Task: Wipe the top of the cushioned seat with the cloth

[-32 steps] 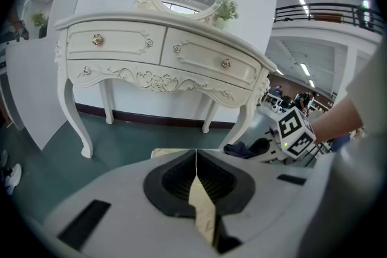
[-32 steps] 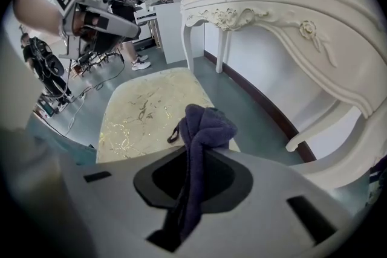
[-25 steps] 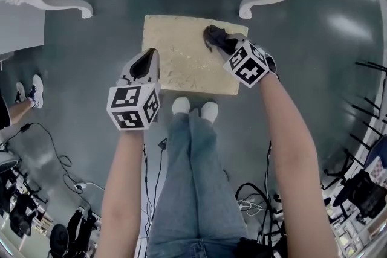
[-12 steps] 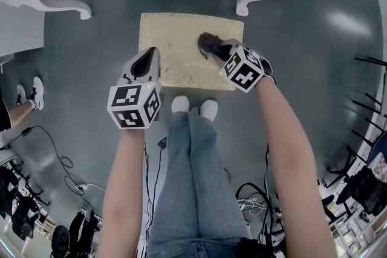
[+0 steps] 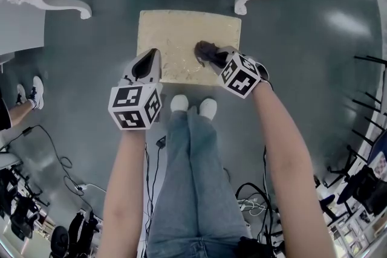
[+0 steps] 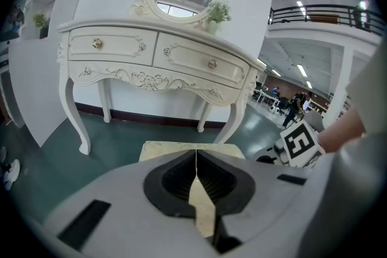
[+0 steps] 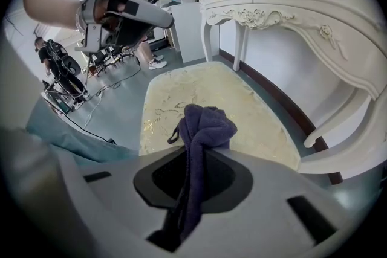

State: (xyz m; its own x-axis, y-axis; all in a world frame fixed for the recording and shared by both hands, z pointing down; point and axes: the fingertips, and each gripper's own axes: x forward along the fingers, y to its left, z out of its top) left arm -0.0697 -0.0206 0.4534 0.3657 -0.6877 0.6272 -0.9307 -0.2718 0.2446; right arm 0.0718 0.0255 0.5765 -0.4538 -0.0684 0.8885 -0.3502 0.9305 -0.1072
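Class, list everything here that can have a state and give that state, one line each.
seat: upright, top bare apart from the cloth.
cloth: bunched, held over the seat.
right gripper: shut on cloth.
left gripper: shut, empty.
drawers: closed.

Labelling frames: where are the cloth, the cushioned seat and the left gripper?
cloth (image 7: pixel 205 122): right gripper view, bunched end.
cushioned seat (image 5: pixel 169 32): head view, bare top.
left gripper (image 6: pixel 196 157): left gripper view, where fingertips meet.
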